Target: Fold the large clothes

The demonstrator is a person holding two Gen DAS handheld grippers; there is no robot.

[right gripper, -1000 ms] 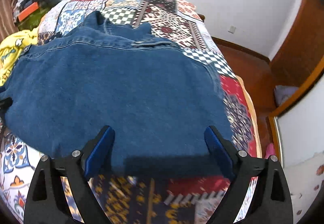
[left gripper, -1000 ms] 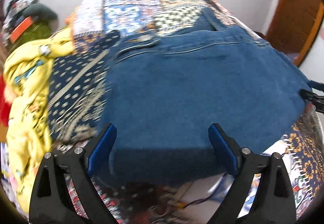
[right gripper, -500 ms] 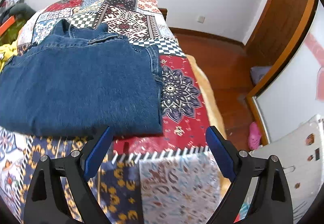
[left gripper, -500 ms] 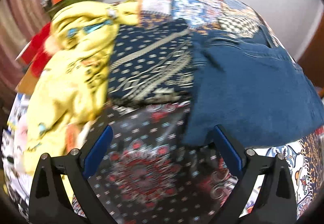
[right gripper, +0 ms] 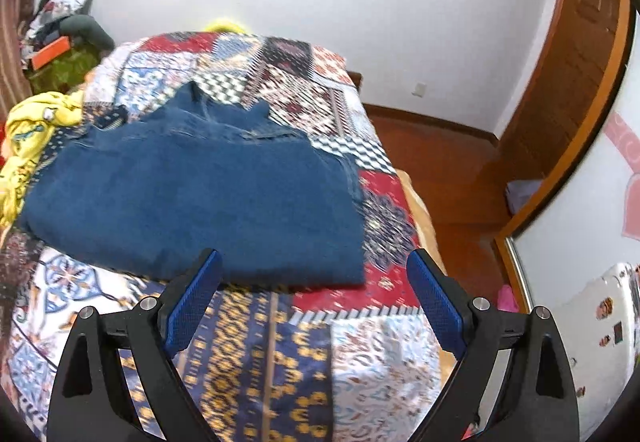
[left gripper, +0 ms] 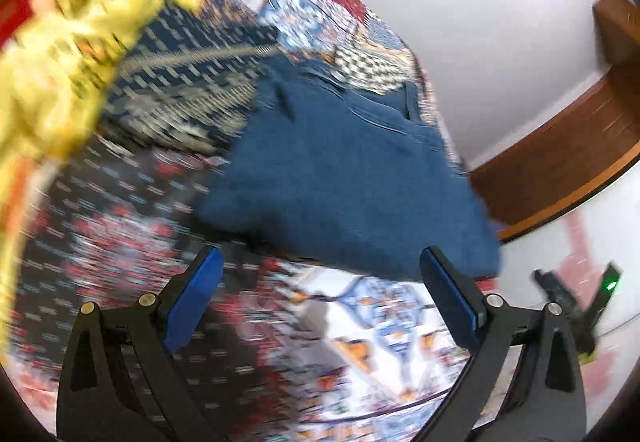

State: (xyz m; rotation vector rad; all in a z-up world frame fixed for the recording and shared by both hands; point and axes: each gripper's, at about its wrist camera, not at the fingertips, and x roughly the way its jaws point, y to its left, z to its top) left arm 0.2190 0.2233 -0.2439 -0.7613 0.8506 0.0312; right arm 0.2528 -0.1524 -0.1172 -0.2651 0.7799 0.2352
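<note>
A folded blue denim garment (right gripper: pixel 192 202) lies flat on the patchwork bedspread (right gripper: pixel 280 354); it also shows in the blurred left wrist view (left gripper: pixel 352 182). My right gripper (right gripper: pixel 314 302) is open and empty, held above the bedspread just in front of the denim's near edge. My left gripper (left gripper: pixel 320 302) is open and empty, held above the bedspread near the denim's front edge. A crumpled yellow garment (left gripper: pixel 68 54) lies left of the denim, and also shows in the right wrist view (right gripper: pixel 28 138).
A dark blue patterned cloth (left gripper: pixel 180 82) lies between the yellow garment and the denim. A pile of things (right gripper: pixel 60 38) stands by the far left wall. A wooden floor (right gripper: pixel 452 170) and a wooden door (right gripper: pixel 568 74) are right of the bed.
Both grippers have pulled back from the denim and stay open. The left view swung left toward the yellow garment, then tilted. The right view rose and drew back, showing more of the bed.
</note>
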